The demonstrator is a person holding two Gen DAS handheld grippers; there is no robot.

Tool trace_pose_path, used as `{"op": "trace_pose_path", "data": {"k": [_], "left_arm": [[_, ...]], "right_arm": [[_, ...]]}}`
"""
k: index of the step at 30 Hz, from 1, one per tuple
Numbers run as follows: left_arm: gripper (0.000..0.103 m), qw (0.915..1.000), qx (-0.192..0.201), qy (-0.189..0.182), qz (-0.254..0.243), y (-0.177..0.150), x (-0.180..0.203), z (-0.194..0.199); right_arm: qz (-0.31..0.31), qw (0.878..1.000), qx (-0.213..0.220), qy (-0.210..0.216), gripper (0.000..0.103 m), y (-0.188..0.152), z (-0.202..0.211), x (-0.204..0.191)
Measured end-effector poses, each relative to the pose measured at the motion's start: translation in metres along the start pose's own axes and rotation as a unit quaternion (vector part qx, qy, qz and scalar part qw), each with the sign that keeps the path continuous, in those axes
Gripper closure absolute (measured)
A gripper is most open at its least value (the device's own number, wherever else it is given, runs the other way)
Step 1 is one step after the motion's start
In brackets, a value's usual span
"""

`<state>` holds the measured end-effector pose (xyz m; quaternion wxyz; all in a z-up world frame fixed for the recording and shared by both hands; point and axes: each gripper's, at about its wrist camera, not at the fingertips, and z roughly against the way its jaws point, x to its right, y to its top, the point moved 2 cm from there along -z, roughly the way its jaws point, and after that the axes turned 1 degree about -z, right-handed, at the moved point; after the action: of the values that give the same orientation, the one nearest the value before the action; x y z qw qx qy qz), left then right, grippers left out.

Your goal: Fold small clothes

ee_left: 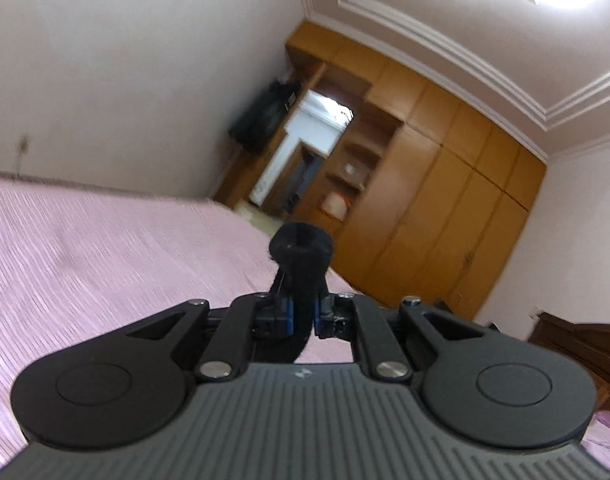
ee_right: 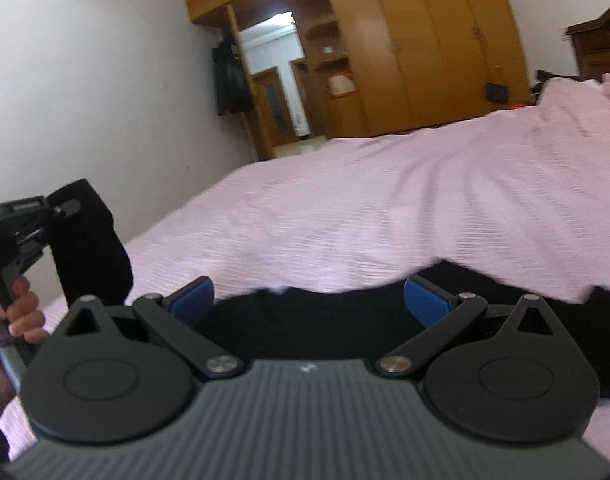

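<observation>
My left gripper (ee_left: 301, 314) is shut on a black sock (ee_left: 301, 256), whose open cuff sticks up past the fingertips above the pink bed (ee_left: 105, 248). In the right wrist view the left gripper (ee_right: 61, 210) shows at the far left, held in a hand, with the black sock (ee_right: 89, 240) hanging from it. My right gripper (ee_right: 309, 296) is open, its blue pads (ee_right: 193, 300) wide apart, low over another black garment (ee_right: 313, 328) that lies flat on the pink bed (ee_right: 385, 208). Most of that garment is hidden under the gripper body.
A wooden wardrobe (ee_right: 405, 40) and an open doorway (ee_right: 277, 76) stand beyond the bed's far edge. A dark coat (ee_right: 229, 76) hangs by the door. A dark wooden headboard (ee_right: 597, 44) is at the right.
</observation>
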<state>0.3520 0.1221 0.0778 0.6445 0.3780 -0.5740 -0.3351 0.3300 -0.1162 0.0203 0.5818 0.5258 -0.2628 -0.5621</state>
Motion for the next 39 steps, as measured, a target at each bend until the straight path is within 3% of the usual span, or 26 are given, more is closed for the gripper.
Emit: {"op": "trace_pose_path", "data": {"k": [8,12,16,22,24,28,39], "left_arm": [[0.093,0.9964,-0.066,-0.017,-0.05,-0.114,0.112,-0.038],[0.093,0.9938,-0.083,-0.035,-0.066,-0.16,0.133,-0.051],[0.093,0.9896,-0.099,-0.053,-0.089,-0.202,0.172,-0.052],[0.093,0.9823,-0.114,-0.068,-0.132,-0.267,0.21,-0.037],[0.093,0.9796,-0.122,-0.074,-0.142,-0.282,0.215,-0.035],[0.093,0.9755,-0.15,-0.071,-0.145,-0.309,0.222,-0.034],[0.093,0.9716,-0.172,-0.074,-0.145,-0.32,0.221,-0.048]], "right_arm": [[-0.034,0.996,-0.017,-0.075,0.0,-0.021,0.044,0.109],[-0.039,0.993,-0.033,-0.108,0.0,-0.042,0.043,0.145],[-0.057,0.992,-0.03,-0.112,0.0,-0.061,0.044,0.169],[-0.103,0.991,0.013,-0.088,0.0,-0.072,0.051,0.189],[-0.108,0.991,0.023,-0.08,0.0,-0.072,0.052,0.192],[-0.097,0.989,0.03,-0.108,0.0,-0.071,0.05,0.198],[-0.13,0.984,0.027,-0.117,0.0,-0.081,0.043,0.217]]}}
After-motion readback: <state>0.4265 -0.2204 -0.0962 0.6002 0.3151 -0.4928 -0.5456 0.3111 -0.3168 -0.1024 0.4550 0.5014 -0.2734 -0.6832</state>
